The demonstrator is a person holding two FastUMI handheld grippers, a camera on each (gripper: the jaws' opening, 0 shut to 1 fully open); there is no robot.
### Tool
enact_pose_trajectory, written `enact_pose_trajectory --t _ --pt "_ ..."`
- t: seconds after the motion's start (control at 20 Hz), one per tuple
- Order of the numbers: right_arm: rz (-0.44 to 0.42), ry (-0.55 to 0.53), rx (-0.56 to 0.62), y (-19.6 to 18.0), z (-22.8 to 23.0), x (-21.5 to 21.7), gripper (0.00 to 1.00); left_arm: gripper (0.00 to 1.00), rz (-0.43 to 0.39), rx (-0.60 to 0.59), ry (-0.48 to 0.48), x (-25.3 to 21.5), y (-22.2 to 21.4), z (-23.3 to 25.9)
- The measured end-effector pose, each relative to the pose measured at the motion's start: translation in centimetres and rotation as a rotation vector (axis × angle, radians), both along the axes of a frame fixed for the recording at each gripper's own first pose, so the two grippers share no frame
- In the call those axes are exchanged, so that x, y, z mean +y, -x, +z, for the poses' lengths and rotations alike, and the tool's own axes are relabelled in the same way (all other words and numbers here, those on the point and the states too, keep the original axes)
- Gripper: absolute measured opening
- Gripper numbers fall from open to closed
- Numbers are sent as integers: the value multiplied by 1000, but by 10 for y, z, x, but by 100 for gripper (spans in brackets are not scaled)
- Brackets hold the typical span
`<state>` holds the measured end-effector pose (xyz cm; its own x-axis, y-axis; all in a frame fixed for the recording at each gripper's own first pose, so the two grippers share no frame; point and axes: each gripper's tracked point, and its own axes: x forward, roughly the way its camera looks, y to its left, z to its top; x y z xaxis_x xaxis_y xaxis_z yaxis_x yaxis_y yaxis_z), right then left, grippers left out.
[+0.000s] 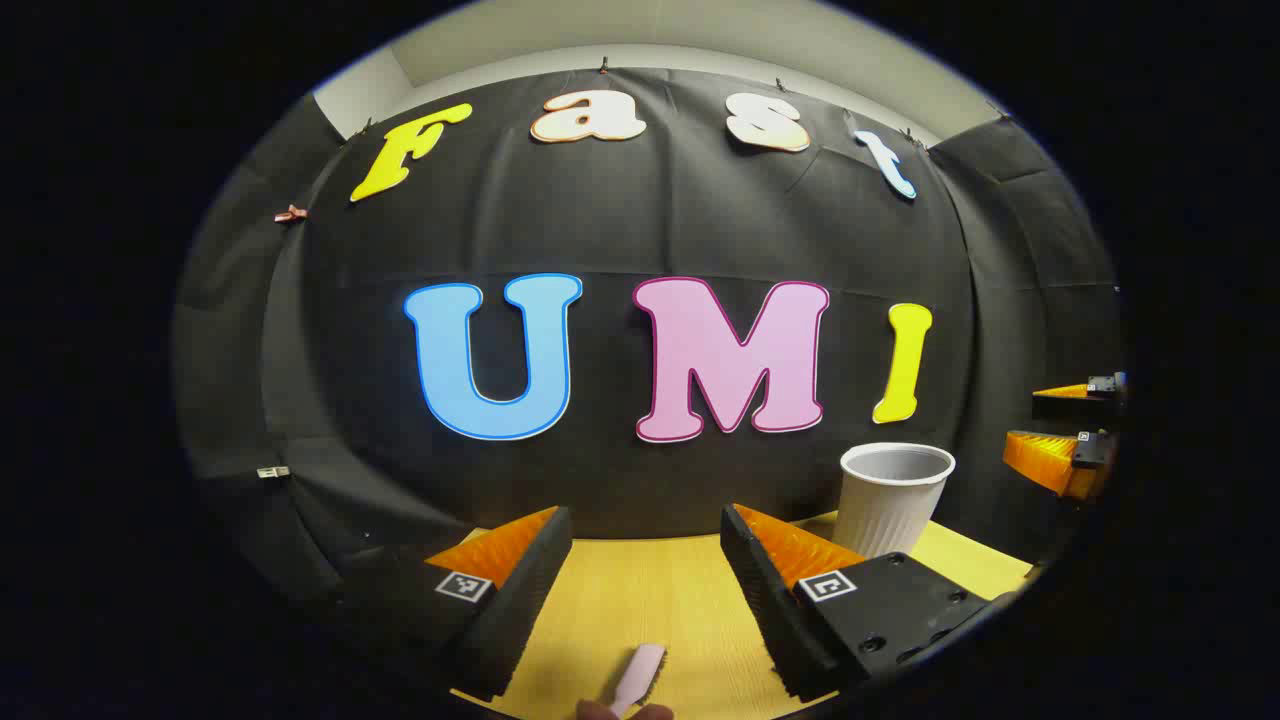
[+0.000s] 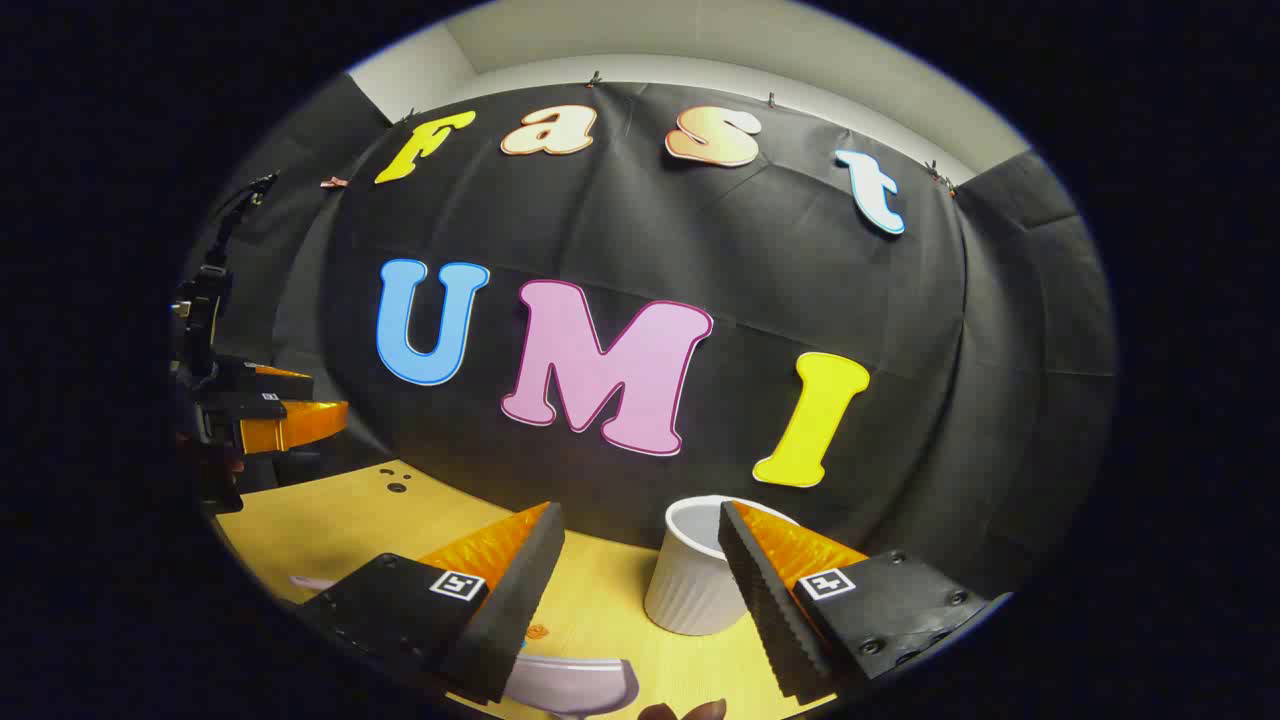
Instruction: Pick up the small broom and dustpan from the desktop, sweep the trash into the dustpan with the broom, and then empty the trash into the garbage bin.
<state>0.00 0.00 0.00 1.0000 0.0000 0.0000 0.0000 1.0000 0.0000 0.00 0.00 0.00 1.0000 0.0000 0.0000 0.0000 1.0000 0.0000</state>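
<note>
My left gripper is open above the yellow wooden desktop. Below its fingers lies a pale lilac handle, pointing away from me; I cannot tell whether it belongs to the broom or the dustpan. My right gripper is also open and holds nothing. A lilac dustpan edge lies under its fingers at the bottom of the right gripper view. The white ribbed garbage bin stands upright just ahead, partly behind the right finger. The bin also stands to the right in the left gripper view.
Small dark specks lie on the desktop near the back wall, and a tiny orange scrap lies near the dustpan. The left gripper hovers at far left, the right gripper at far right. The black cloth wall closes the back.
</note>
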Motion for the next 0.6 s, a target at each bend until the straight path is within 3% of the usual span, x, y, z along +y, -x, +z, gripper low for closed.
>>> enact_pose_trajectory --t 0.6 --pt "40 13 -2 -5 -1 10 97 96 -13 -4 -40 -7 0 3"
